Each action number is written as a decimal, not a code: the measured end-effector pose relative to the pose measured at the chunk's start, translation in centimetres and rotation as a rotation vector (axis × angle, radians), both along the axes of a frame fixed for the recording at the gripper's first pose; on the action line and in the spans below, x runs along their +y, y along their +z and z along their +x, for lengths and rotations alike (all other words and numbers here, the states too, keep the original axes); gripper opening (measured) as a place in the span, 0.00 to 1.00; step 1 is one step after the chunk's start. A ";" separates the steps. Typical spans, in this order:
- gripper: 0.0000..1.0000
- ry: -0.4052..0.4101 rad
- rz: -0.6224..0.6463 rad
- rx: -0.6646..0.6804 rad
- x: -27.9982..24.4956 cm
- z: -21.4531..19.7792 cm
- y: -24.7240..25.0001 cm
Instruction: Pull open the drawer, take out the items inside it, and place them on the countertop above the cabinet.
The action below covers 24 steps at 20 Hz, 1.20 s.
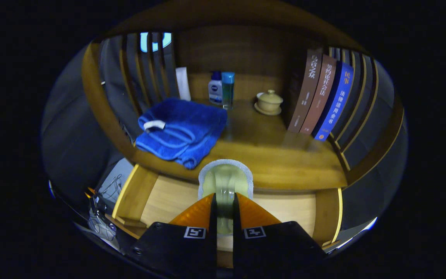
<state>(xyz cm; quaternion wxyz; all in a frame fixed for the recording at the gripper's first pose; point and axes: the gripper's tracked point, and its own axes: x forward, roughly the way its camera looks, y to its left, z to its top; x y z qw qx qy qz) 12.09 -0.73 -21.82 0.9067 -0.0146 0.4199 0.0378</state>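
Fingers (225, 209) are pinching a pale green sponge (225, 181) between them, lifting it over the open drawer (168, 197), so you are carrying it toward the tabletop (281, 155), where bare wood beside the towel (180, 130) is offering room.

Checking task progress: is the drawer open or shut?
Open. The drawer is pulled out below the countertop, its floor visible; the gripper holds a sponge above it.
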 end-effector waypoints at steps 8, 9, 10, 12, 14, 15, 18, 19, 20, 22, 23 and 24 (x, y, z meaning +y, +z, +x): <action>0.21 -0.108 0.050 0.051 -2.1 9.9 -1.6; 0.21 -0.117 0.054 0.062 -2.1 10.6 -2.0; 0.21 -0.122 0.057 0.070 -2.2 11.1 -2.4; 0.21 -0.131 0.065 0.062 -2.2 11.9 -3.0; 0.23 -0.138 0.078 0.047 -2.2 12.5 -2.7; 0.26 -0.141 0.085 0.036 -2.1 12.8 -2.5; 0.68 -0.143 0.080 0.027 -2.6 13.0 -2.3; 0.83 -0.142 0.087 0.024 -2.6 12.8 -2.2; 0.83 -0.141 0.093 0.016 -2.4 12.7 -1.9; 0.90 -0.134 0.095 -0.013 -2.3 12.2 -1.1; 0.97 -0.128 0.096 -0.030 -2.2 11.8 -0.6; 0.99 -0.127 0.095 -0.046 -2.1 11.1 0.0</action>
